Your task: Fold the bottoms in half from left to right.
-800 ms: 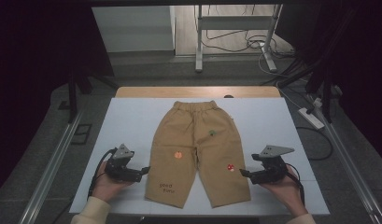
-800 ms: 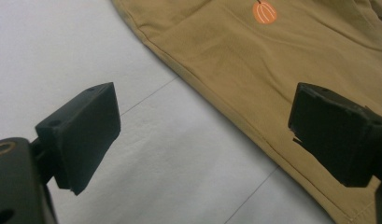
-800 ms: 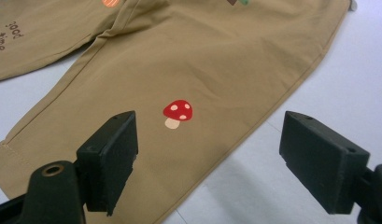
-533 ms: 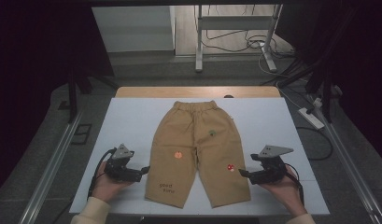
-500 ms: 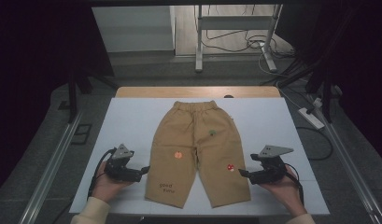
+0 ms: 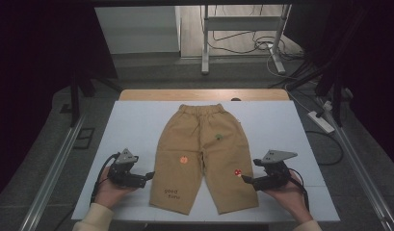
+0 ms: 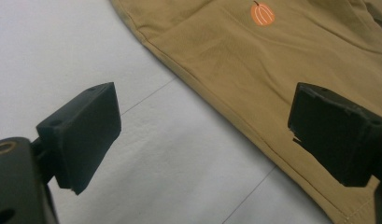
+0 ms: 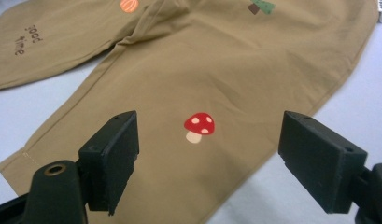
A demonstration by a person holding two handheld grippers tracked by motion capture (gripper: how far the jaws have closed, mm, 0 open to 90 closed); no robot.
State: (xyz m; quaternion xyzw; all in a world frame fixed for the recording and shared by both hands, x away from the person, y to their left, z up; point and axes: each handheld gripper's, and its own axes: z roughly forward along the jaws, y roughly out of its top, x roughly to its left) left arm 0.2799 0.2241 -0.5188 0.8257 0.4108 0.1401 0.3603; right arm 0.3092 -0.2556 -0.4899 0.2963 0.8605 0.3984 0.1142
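Note:
A pair of tan child's trousers (image 6: pixel 202 154) lies flat on the white table (image 6: pixel 137 125), waistband far, legs toward me. It carries a small orange pumpkin (image 7: pixel 262 13), a red mushroom (image 8: pixel 199 126) and a green tree print. My left gripper (image 6: pixel 147 176) rests in a hand just left of the left leg's outer seam, jaws wide open over bare table and the seam (image 7: pixel 216 100). My right gripper (image 6: pixel 244 179) sits at the right leg's outer edge, jaws open, the mushroom print between them but apart from the pads.
The table's wooden far edge (image 6: pixel 204 94) shows beyond the white cover. Metal rails run along both sides on the floor. A stand with cables (image 6: pixel 242 43) and a power strip (image 6: pixel 321 121) lie beyond and right of the table.

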